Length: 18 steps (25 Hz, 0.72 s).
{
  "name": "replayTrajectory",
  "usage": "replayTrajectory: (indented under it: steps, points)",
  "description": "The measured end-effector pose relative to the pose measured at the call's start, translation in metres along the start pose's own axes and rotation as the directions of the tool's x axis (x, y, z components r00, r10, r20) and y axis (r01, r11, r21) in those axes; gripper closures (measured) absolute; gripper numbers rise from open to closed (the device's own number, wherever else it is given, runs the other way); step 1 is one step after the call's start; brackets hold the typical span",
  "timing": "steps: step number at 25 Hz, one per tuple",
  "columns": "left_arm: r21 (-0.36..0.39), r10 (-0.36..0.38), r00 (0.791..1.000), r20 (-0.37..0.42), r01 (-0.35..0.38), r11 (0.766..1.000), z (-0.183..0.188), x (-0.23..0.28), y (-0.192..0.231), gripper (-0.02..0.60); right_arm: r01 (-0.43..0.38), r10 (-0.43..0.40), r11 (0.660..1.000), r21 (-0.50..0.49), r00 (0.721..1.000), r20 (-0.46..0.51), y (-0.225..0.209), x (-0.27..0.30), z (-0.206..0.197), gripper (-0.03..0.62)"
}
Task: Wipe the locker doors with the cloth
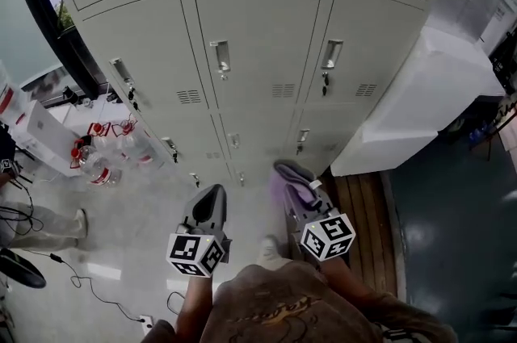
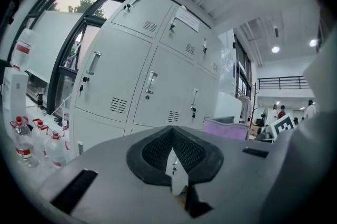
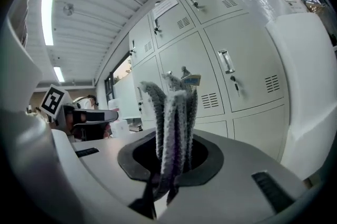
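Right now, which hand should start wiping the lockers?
Right, probably. The right hand-held gripper is shut on the purple cloth and faces the locker doors. The left hand-held gripper is shut and holds nothing.

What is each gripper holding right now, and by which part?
Right gripper is shut on the cloth, pinched at its bunched folds, the rest standing beyond the jaws. Left gripper is shut, empty.
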State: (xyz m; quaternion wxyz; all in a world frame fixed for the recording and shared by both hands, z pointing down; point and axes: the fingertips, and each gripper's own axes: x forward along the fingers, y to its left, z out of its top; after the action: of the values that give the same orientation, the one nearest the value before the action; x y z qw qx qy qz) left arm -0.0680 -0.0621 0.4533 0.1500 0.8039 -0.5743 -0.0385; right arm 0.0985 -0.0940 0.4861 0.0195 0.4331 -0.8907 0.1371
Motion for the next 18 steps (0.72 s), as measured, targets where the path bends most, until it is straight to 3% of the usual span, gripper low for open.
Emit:
replayTrajectory:
  steps: [10, 18]
  points:
    - [-0.002, 0.047, 0.999, -0.007, -0.047, 0.999, 0.013, 0.042, 0.018, 0.578, -0.075, 0.073, 0.996, -0.043, 0.996, -0.051, -0.018, 0.051, 0.008, 0.539]
    - [0.028, 0.001, 1.000, -0.020, 0.000, 1.000, 0.029, 0.048, 0.031, 0.578, -0.081, 0.079, 0.991, -0.108, 0.997, -0.023, -0.005, 0.079, 0.032, 0.539]
